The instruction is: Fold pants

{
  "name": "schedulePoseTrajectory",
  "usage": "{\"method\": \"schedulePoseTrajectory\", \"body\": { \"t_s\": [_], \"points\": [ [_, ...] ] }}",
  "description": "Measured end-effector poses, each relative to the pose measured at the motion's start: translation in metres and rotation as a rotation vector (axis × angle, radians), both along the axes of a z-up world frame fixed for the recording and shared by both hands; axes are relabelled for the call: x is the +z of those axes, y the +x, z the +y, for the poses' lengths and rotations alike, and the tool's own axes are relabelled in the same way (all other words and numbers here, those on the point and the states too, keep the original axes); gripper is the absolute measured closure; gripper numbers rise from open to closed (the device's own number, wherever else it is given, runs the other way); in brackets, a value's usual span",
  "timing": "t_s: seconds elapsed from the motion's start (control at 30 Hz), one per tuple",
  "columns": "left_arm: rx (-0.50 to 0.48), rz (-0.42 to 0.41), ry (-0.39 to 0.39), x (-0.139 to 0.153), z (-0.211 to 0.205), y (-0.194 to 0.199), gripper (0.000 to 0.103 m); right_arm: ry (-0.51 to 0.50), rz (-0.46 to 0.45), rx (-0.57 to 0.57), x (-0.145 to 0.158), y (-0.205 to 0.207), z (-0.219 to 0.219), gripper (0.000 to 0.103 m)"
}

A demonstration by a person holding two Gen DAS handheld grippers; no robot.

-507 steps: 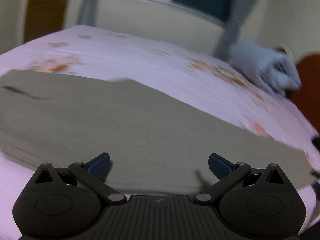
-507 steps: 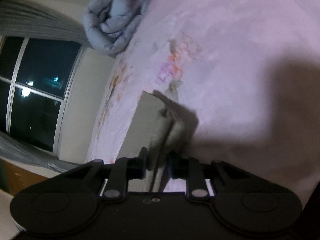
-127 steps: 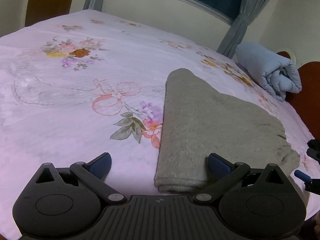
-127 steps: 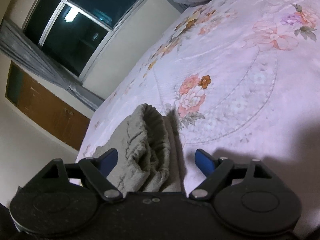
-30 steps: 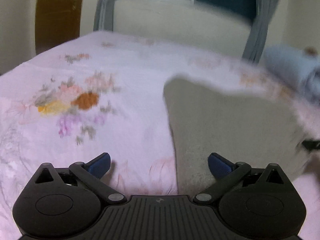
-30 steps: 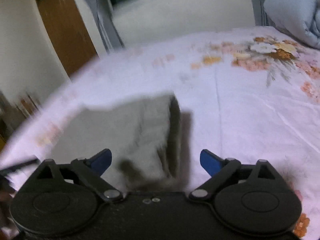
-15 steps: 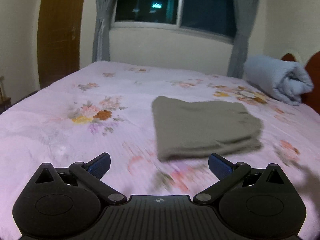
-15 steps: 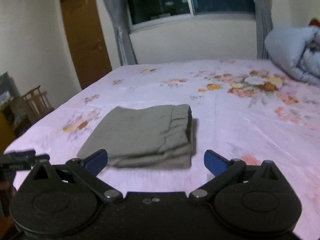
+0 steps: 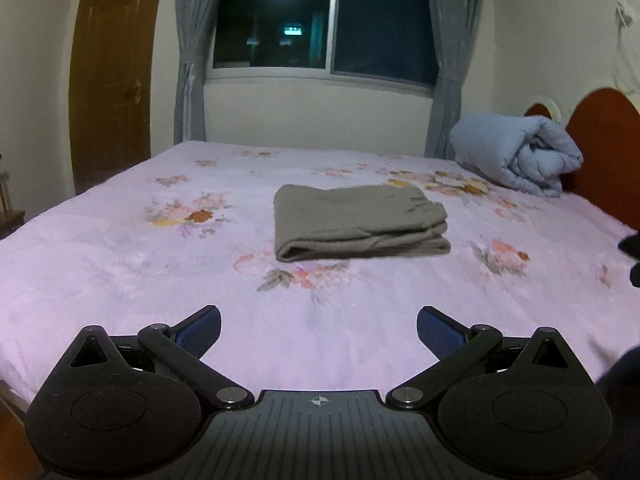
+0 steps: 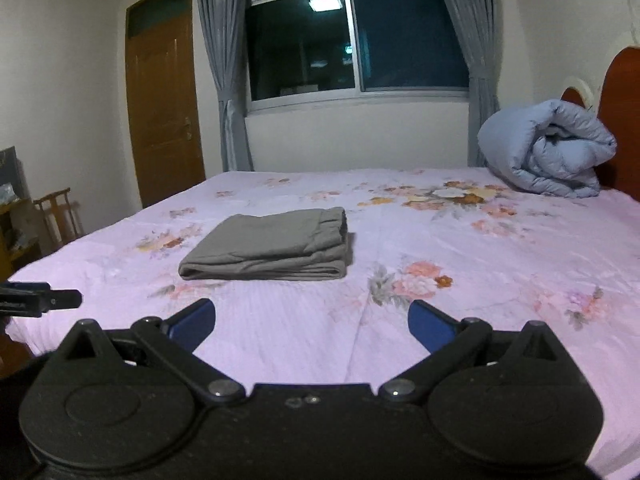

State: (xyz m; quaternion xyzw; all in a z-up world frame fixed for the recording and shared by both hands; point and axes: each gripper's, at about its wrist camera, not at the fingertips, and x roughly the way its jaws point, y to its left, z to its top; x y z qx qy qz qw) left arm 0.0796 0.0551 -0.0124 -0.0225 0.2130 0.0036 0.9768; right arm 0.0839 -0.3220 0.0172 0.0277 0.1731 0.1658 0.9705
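The grey pants (image 9: 356, 220) lie folded into a flat rectangular stack in the middle of the bed, also in the right wrist view (image 10: 272, 246). My left gripper (image 9: 318, 330) is open and empty, held well back from the pants above the near part of the bed. My right gripper (image 10: 310, 320) is open and empty, also well back from the pants. The left gripper's tip (image 10: 40, 299) shows at the left edge of the right wrist view.
The bed has a pink floral sheet (image 9: 120, 264). A rolled blue quilt (image 9: 520, 160) lies at the far right by the red headboard (image 9: 600, 148). A window with grey curtains (image 9: 320, 28) and a wooden door (image 9: 112, 76) are behind. A wooden chair (image 10: 56, 216) stands left of the bed.
Both grippers have pulled back and up from the folded pants, which now lie farther off on the bed. Both stay open and empty.
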Motion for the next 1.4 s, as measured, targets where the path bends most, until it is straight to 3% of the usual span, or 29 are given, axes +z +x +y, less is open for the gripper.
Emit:
{"method": "schedulePoseTrajectory", "body": {
  "t_s": [0.07, 0.17, 0.53, 0.77, 0.93, 1.2, 1.4],
  "points": [
    [0.004, -0.020, 0.014, -0.001, -0.002, -0.004, 0.000, -0.004, 0.024, -0.009, -0.006, 0.003, 0.003, 0.006],
    [0.017, -0.036, 0.022, -0.001, -0.003, -0.008, 0.000, -0.019, -0.025, 0.020, -0.004, 0.000, 0.011, 0.006],
    [0.046, -0.073, -0.050, -0.002, -0.008, -0.016, 0.000, -0.051, -0.046, 0.040, -0.008, 0.000, 0.040, 0.006],
    [0.000, -0.079, 0.000, -0.004, -0.026, -0.027, 0.000, -0.090, -0.080, 0.061, -0.005, -0.016, 0.058, 0.006],
    [0.000, -0.071, -0.010, -0.005, -0.023, -0.026, 0.000, -0.050, -0.047, 0.019, -0.006, -0.010, 0.049, 0.006],
    [-0.016, -0.073, -0.004, -0.005, -0.027, -0.026, 0.000, -0.105, -0.035, 0.048, -0.010, -0.008, 0.060, 0.006],
    [-0.008, -0.073, 0.003, -0.005, -0.028, -0.025, 0.000, -0.090, -0.029, 0.041, -0.010, -0.007, 0.056, 0.006]
  ]
}}
